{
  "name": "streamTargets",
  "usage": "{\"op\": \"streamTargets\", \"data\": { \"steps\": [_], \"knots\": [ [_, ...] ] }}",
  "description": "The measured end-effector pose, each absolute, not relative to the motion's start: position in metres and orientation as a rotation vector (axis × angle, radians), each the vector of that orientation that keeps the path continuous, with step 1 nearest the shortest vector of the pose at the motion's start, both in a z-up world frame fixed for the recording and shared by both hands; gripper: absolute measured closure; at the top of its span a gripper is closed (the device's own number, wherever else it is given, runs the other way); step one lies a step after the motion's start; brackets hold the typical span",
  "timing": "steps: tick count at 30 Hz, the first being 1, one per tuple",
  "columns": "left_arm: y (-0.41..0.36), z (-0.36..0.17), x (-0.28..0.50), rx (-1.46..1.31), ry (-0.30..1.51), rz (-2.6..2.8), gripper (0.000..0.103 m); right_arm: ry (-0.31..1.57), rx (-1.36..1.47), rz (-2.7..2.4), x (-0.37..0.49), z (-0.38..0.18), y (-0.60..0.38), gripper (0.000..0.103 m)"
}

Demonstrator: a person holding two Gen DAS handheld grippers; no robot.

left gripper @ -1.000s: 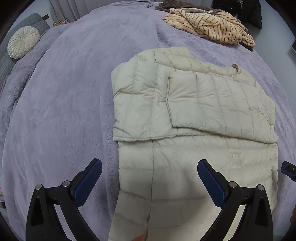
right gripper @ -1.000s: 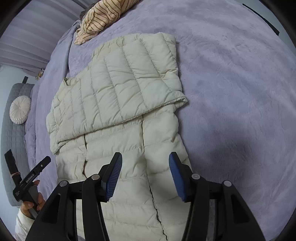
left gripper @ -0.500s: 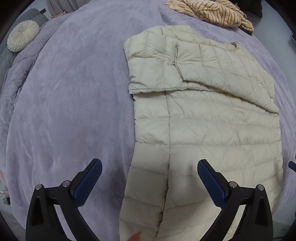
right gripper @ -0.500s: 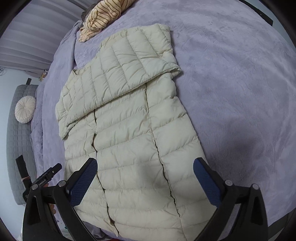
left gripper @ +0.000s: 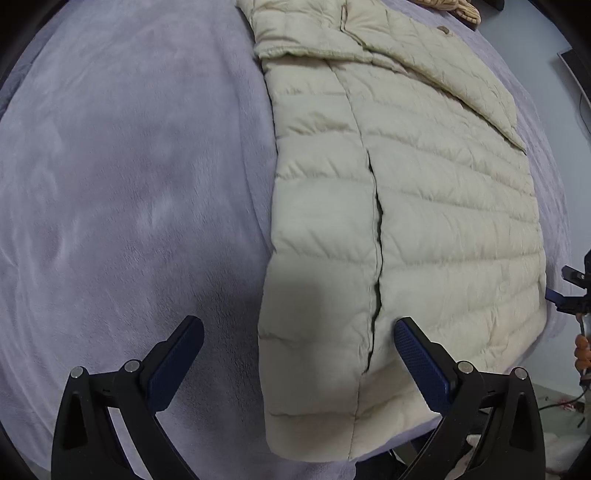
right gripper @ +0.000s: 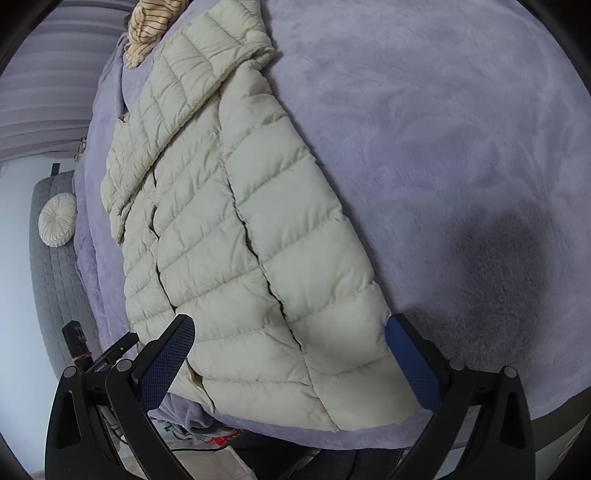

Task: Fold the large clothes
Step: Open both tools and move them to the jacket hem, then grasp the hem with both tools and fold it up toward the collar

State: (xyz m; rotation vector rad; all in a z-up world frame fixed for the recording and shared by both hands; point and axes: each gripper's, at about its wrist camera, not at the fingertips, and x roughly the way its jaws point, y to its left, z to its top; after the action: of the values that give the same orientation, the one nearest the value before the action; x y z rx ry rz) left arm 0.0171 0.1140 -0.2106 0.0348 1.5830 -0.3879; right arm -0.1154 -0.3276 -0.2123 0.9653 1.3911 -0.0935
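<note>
Over bed edge | left gripper (left gripper: 299,354) spread wide, holding nothing | right gripper (right gripper: 290,350) likewise spread, straddling hem corner | cream puffer jacket (left gripper: 406,192) flat on lilac blanket (left gripper: 129,166), sleeves folded across chest | striped garment (right gripper: 147,26) beyond collar | no legible writing

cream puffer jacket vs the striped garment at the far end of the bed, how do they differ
The cream puffer jacket is plain and quilted; the striped garment is tan with dark stripes. The jacket lies flat, sleeves folded across it, reaching the near bed edge; the striped one sits crumpled in a heap at the far end. Both rest on the lavender blanket.
</note>
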Motion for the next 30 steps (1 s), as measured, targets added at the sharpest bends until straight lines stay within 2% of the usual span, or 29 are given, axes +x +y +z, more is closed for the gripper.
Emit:
{"op": "streamTargets", "data": {
  "steps": [7,13,15,16,18,20,21,23,24,25,26,27,30],
  "knots": [
    [0.113,-0.230,0.002,-0.080,1.663,-0.469,0.000,1.388,1.118,-0.081,-0.141,-0.240,-0.331,0.000],
    [0.099,-0.226,0.004,-0.110,1.670,-0.580,0.000,1.328,1.227,0.049,-0.136,-0.243,-0.311,0.000],
    [0.091,-0.223,0.004,-0.103,1.661,-0.608,0.003,1.300,1.254,0.090,-0.133,-0.241,-0.303,0.000],
    [0.091,-0.221,0.004,-0.102,1.655,-0.620,0.008,1.285,1.261,0.104,-0.131,-0.239,-0.299,0.000],
    [0.089,-0.219,0.005,-0.097,1.660,-0.632,0.039,1.262,1.263,0.120,-0.128,-0.233,-0.292,0.000],
    [0.087,-0.220,0.010,-0.110,1.665,-0.648,0.060,1.253,1.255,0.113,-0.126,-0.228,-0.284,0.000],
    [0.089,-0.218,0.011,-0.120,1.661,-0.661,0.069,1.249,1.253,0.104,-0.125,-0.225,-0.282,0.000],
    [0.098,-0.214,0.014,-0.140,1.653,-0.697,0.081,1.238,1.257,0.088,-0.127,-0.221,-0.278,0.002],
    [0.100,-0.211,0.015,-0.159,1.650,-0.723,0.087,1.236,1.259,0.082,-0.127,-0.220,-0.276,0.012],
    [0.107,-0.209,0.015,-0.186,1.652,-0.751,0.089,1.241,1.258,0.074,-0.128,-0.219,-0.275,0.038],
    [0.108,-0.205,0.016,-0.215,1.653,-0.774,0.089,1.259,1.256,0.054,-0.131,-0.220,-0.276,0.060],
    [0.111,-0.201,0.018,-0.247,1.649,-0.798,0.091,1.282,1.252,0.027,-0.131,-0.221,-0.275,0.090],
    [0.116,-0.182,0.027,-0.352,1.611,-0.844,0.092,1.230,1.243,0.065,-0.129,-0.207,-0.273,0.091]
  ]
}}
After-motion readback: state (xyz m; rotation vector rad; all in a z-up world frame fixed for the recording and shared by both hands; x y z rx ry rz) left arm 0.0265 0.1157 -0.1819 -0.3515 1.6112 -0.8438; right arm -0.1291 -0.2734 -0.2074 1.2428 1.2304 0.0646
